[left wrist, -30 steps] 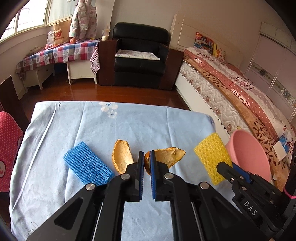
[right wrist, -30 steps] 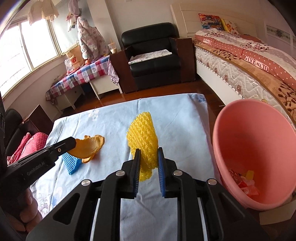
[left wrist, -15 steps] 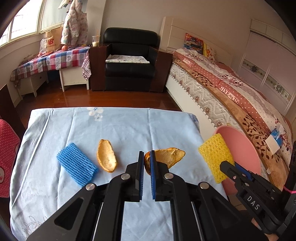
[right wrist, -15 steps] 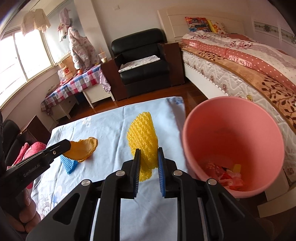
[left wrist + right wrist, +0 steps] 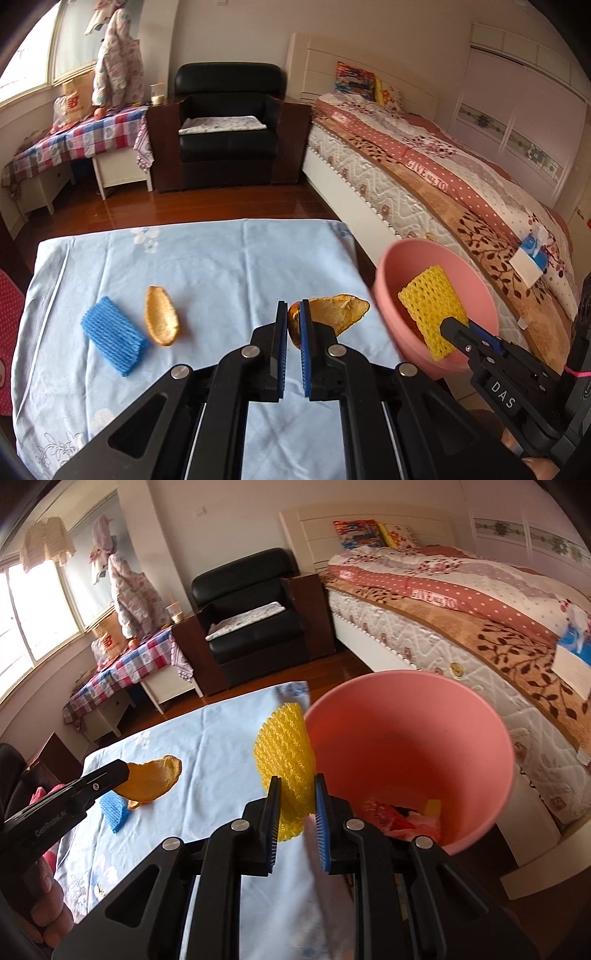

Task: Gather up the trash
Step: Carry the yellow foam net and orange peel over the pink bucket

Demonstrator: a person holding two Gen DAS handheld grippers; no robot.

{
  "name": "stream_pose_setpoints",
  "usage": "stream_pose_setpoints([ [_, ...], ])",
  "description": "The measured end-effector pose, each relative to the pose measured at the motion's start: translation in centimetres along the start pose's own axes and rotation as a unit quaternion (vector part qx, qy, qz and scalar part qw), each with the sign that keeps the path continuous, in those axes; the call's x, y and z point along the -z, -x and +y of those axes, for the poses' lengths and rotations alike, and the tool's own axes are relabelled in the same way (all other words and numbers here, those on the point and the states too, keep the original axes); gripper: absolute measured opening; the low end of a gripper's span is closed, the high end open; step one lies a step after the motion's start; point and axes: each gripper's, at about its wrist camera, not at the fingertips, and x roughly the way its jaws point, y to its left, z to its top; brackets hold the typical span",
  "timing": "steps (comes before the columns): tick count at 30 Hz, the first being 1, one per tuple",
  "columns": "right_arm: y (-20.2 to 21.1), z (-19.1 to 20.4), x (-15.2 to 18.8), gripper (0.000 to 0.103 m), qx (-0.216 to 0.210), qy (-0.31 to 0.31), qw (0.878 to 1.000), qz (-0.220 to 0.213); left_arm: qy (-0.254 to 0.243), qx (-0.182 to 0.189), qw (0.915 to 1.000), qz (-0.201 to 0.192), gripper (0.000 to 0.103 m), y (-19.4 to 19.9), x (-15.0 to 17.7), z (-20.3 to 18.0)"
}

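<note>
Bed (image 5: 424, 177) runs along the far right, well beyond both claws; black armchair (image 5: 229, 125) straight ahead past the bench. Bench (image 5: 207, 266) under a pale blue cloth sits below and ahead of the left claw, left of the right claw. Pink bin (image 5: 406, 746) stands off the bench's right edge, right of the left claw and just ahead-right of the right claw; some red and yellow scraps lie at its bottom, too blurred to name.

Left claw (image 5: 293, 325) nearly closed, blue pads pinching one end of an orange peel (image 5: 338, 310); peel is lifted off the cloth and sticks out to the right toward the bin. Right claw (image 5: 295, 805) narrowly parted, pads clamped on the lower part of a yellow foam net (image 5: 286, 749); net stands up above the fingers, right at the bin's near rim. In the left wrist view it looks to overlap the bin mouth, but whether it is fully over the opening is hard to judge.

On the cloth, left of the left claw: blue foam net (image 5: 112, 336) lying flat, and just beside it, nearer the claw, a second orange peel (image 5: 160, 321), hollow side up. Both apart from either claw.
</note>
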Motion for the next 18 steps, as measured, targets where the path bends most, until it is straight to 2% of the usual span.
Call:
stream_pose_setpoints([
  [18,1.4,-6.8,0.1,0.018,0.047,-0.046,0.998,-0.014,-0.062,0.042,0.9972,0.007,0.005,-2.1,-0.8,-7.8],
])
